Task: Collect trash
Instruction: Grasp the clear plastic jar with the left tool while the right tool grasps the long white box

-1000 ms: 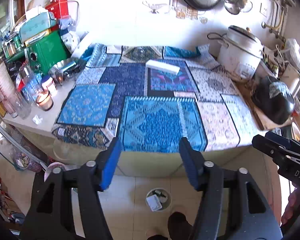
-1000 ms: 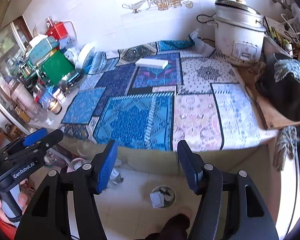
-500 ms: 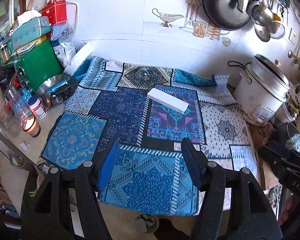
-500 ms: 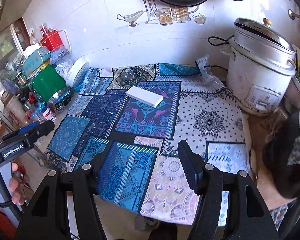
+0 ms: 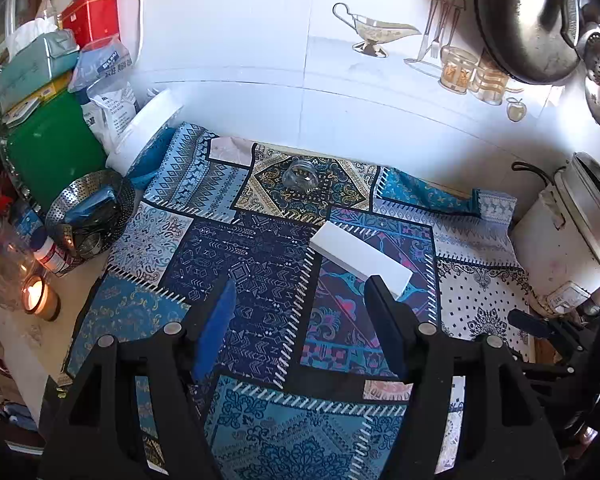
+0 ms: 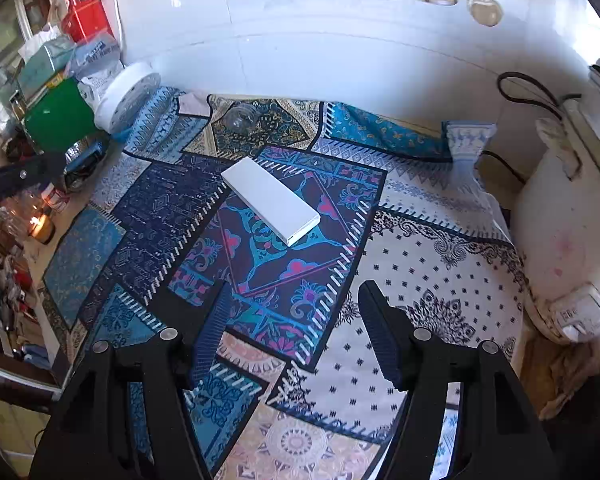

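we are holding both the left tool [image 5: 300,312] and right tool [image 6: 292,312] wide and empty above the table [image 6: 420,280], aiming squarely across the white box [image 6: 270,206] lying flat mid-cloth.

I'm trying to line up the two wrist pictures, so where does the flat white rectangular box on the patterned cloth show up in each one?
Left wrist view: the flat white rectangular box lies right of centre, just beyond the right-hand finger.
Right wrist view: the box lies left of centre, well beyond the open jaws.
Shared landmark: the small clear glass jar on the cloth behind the box.
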Action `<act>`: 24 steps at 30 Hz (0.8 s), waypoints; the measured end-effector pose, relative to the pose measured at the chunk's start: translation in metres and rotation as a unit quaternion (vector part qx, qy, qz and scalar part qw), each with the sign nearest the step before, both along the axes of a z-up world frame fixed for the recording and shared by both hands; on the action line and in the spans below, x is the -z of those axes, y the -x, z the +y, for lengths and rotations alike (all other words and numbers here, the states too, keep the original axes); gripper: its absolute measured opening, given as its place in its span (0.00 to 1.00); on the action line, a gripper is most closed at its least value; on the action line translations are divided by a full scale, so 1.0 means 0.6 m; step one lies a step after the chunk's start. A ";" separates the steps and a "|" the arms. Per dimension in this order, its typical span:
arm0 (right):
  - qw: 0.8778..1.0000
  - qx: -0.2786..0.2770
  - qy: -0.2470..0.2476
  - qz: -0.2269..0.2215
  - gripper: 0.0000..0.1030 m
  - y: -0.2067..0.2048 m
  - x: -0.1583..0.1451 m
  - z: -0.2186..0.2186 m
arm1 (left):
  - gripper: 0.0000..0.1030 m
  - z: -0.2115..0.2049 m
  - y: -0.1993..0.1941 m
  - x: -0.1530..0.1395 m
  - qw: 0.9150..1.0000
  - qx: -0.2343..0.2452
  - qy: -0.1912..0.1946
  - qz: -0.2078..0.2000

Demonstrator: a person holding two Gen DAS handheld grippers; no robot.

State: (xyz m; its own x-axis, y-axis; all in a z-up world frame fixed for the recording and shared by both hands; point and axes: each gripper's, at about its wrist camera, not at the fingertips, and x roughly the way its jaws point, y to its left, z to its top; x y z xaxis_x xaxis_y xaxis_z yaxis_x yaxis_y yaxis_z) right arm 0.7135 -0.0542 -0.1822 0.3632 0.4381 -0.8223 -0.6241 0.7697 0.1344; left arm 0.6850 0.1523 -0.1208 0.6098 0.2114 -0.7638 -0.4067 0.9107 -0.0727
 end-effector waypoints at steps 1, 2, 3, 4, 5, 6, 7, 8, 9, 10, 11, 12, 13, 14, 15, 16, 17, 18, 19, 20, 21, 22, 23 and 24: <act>1.000 -0.004 0.002 0.008 0.60 -0.014 0.012 0.013 | 0.64 0.013 -0.013 0.007 1.000 0.005 0.004 0.003; 1.000 -0.004 0.004 0.020 0.60 -0.029 0.025 0.029 | 0.64 0.022 -0.026 0.013 1.000 0.011 0.007 0.006; 1.000 -0.004 0.003 0.031 0.60 -0.045 0.037 0.043 | 0.64 0.035 -0.041 0.021 1.000 0.022 0.009 0.011; 0.999 0.000 0.003 0.038 0.60 -0.061 0.048 0.058 | 0.64 0.048 -0.057 0.029 0.999 0.034 0.009 0.016; 0.999 0.005 0.009 0.040 0.60 -0.077 0.058 0.072 | 0.64 0.061 -0.075 0.038 0.999 0.045 0.010 0.023; 0.999 0.008 0.019 0.040 0.60 -0.091 0.067 0.092 | 0.64 0.072 -0.092 0.046 0.998 0.055 0.012 0.033; 0.999 0.008 0.028 0.039 0.60 -0.103 0.076 0.108 | 0.64 0.087 -0.113 0.056 0.997 0.066 0.014 0.044; 0.999 0.005 0.035 0.041 0.60 -0.117 0.085 0.126 | 0.64 0.097 -0.127 0.063 0.996 0.072 0.017 0.049; 0.998 -0.001 0.038 0.045 0.60 -0.129 0.095 0.141 | 0.64 0.112 -0.144 0.071 0.995 0.077 0.022 0.054; 0.998 -0.008 0.043 0.050 0.60 -0.142 0.105 0.158 | 0.64 0.126 -0.159 0.080 0.995 0.078 0.028 0.056; 0.997 -0.017 0.049 0.056 0.60 -0.155 0.115 0.175 | 0.64 0.136 -0.169 0.087 0.995 0.077 0.032 0.057; 0.996 -0.027 0.054 0.059 0.60 -0.165 0.123 0.189 | 0.64 0.149 -0.180 0.096 0.995 0.074 0.037 0.056; 0.996 -0.041 0.056 0.058 0.60 -0.172 0.129 0.202 | 0.64 0.158 -0.188 0.104 0.995 0.072 0.042 0.056; 0.995 -0.055 0.059 0.056 0.60 -0.176 0.132 0.214 | 0.64 0.165 -0.195 0.112 0.995 0.071 0.047 0.059; 0.994 -0.066 0.064 0.055 0.60 -0.181 0.136 0.224 | 0.64 0.172 -0.202 0.122 0.994 0.069 0.054 0.064; 0.993 -0.074 0.072 0.052 0.60 -0.185 0.140 0.234 | 0.64 0.178 -0.207 0.127 0.994 0.068 0.059 0.067; 0.992 -0.080 0.080 0.051 0.60 -0.190 0.145 0.243 | 0.64 0.184 -0.212 0.135 0.993 0.067 0.067 0.069; 0.992 -0.082 0.088 0.050 0.60 -0.195 0.150 0.250 | 0.64 0.189 -0.216 0.139 0.993 0.067 0.071 0.071; 0.991 -0.085 0.089 0.055 0.61 -0.199 0.154 0.254 | 0.64 0.193 -0.221 0.144 0.992 0.067 0.075 0.073; 0.991 -0.088 0.085 0.062 0.61 -0.204 0.156 0.256 | 0.64 0.198 -0.227 0.148 0.992 0.066 0.077 0.075; 0.991 -0.089 0.079 0.067 0.61 -0.207 0.157 0.256 | 0.64 0.203 -0.233 0.153 0.992 0.063 0.080 0.077; 0.991 -0.088 0.073 0.076 0.62 -0.211 0.159 0.256 | 0.64 0.206 -0.238 0.157 0.992 0.062 0.082 0.078; 0.990 -0.085 0.070 0.084 0.64 -0.215 0.161 0.255 | 0.64 0.210 -0.247 0.162 0.991 0.061 0.084 0.079; 0.990 -0.083 0.070 0.091 0.65 -0.218 0.165 0.254 | 0.64 0.213 -0.256 0.168 0.991 0.061 0.086 0.081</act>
State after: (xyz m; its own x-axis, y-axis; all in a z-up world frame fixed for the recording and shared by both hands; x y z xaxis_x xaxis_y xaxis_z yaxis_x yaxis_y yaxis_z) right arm 0.8441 0.0982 -0.2814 0.1364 0.3559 -0.9245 -0.7190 0.6775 0.1547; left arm 0.8388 0.2799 -0.2213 0.4899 0.0022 -0.8718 -0.3125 0.9340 -0.1733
